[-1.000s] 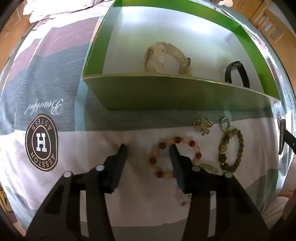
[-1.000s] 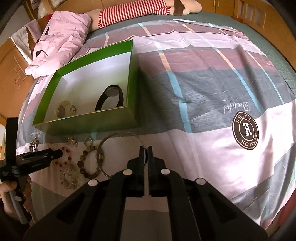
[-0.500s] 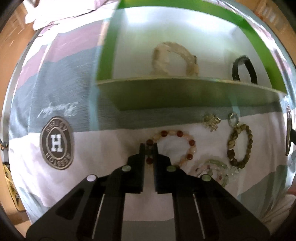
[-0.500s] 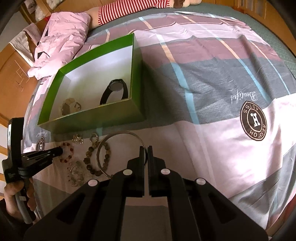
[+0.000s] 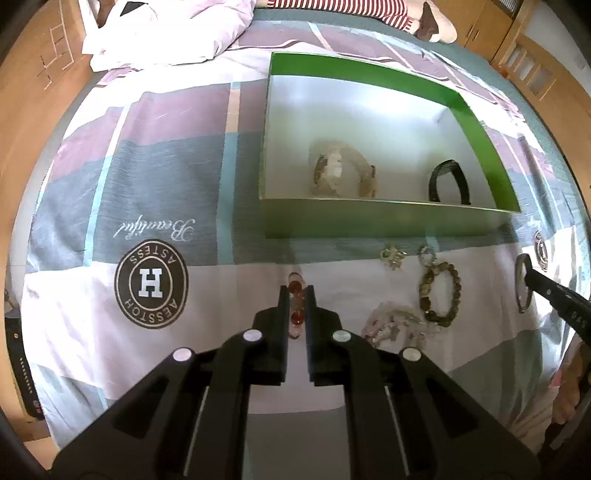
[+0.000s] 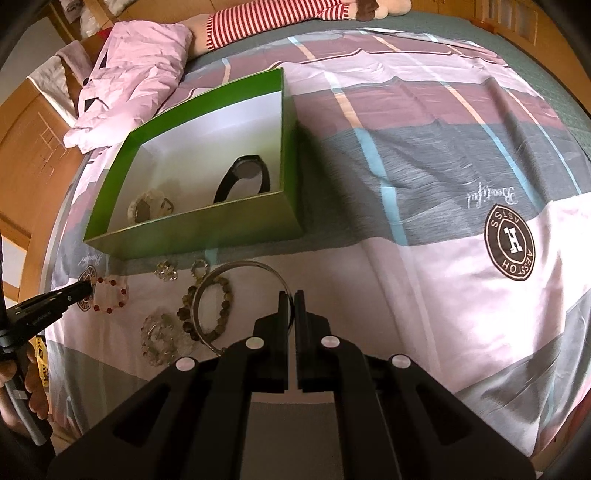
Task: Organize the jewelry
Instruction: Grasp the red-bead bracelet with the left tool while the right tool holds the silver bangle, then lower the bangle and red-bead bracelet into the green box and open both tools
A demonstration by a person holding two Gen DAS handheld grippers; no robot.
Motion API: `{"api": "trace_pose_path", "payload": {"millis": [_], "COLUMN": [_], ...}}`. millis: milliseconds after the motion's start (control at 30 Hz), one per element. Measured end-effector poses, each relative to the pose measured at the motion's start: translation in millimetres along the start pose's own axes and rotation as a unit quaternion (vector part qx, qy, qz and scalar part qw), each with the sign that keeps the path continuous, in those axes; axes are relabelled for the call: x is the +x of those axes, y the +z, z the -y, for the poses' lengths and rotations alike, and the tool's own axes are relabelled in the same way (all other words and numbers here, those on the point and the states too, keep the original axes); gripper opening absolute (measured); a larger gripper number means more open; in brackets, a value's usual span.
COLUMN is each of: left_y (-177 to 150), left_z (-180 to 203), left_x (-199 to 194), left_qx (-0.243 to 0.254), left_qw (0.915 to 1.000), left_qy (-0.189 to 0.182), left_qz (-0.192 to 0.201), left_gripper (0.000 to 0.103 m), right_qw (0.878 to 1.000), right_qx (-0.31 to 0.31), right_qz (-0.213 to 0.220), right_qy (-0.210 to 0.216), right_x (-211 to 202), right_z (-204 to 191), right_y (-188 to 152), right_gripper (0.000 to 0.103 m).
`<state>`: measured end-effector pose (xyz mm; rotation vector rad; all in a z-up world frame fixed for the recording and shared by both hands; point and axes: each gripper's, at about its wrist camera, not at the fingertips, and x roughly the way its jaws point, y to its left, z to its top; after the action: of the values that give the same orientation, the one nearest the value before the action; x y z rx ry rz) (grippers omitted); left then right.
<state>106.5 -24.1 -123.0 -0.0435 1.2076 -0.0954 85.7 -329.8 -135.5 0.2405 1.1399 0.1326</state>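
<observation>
My left gripper (image 5: 295,290) is shut on the red-and-pale bead bracelet (image 5: 295,286), lifted above the bedspread; the bracelet also hangs from it in the right wrist view (image 6: 110,295). My right gripper (image 6: 291,295) is shut on a thin silver bangle (image 6: 236,266), held above the bed. The green box (image 5: 369,218) lies ahead with a pale watch (image 5: 343,173) and a black watch (image 5: 448,181) inside. On the bed lie a brown bead bracelet (image 5: 439,291), a clear bead bracelet (image 5: 395,325), a small charm (image 5: 392,255) and a small ring (image 5: 426,252).
A pink pillow (image 6: 136,70) and a striped plush toy (image 6: 280,18) lie at the far end of the bed. Wooden furniture (image 5: 40,74) flanks the bed. The bedspread (image 5: 151,284) carries round logos.
My left gripper closed on the red bead bracelet and lifted it up and back from the bed. My right gripper stayed shut on the bangle and rose slightly.
</observation>
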Motion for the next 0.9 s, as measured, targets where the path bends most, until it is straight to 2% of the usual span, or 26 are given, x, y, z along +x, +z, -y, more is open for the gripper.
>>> {"api": "trace_pose_path", "payload": {"millis": [133, 200, 367, 533, 700, 900], "left_y": [-10.5, -11.7, -1.0, 26.3, 68.2, 113.8], "left_z": [-9.2, -2.0, 12.1, 28.8, 50.7, 66.8], "left_x": [-9.2, -19.8, -49.5, -77.9, -77.2, -41.0], "left_qx": [0.004, 0.009, 0.03, 0.032, 0.046, 0.047], "left_qw": [0.9999, 0.9995, 0.9978, 0.995, 0.9927, 0.9935], "left_qy": [-0.013, -0.021, -0.033, -0.045, -0.05, -0.054], "left_qz": [0.006, 0.02, 0.05, 0.083, 0.1, 0.088], "left_gripper": [0.007, 0.007, 0.007, 0.007, 0.007, 0.007], "right_qw": [1.0, 0.999, 0.998, 0.996, 0.997, 0.997], "right_qx": [-0.005, -0.014, -0.028, -0.037, -0.046, -0.059], "right_qz": [0.019, 0.033, 0.059, 0.078, 0.055, 0.033], "right_qy": [0.002, 0.0, 0.016, 0.016, 0.009, -0.04], "right_x": [-7.1, -12.8, -33.4, -41.9, -15.1, 41.8], "right_z": [-6.5, -12.7, -30.6, -49.5, -68.4, -83.2], "right_y": [-2.6, -1.4, 14.2, 45.1, 88.9, 126.4], "right_gripper": [0.003, 0.003, 0.003, 0.003, 0.003, 0.003]}}
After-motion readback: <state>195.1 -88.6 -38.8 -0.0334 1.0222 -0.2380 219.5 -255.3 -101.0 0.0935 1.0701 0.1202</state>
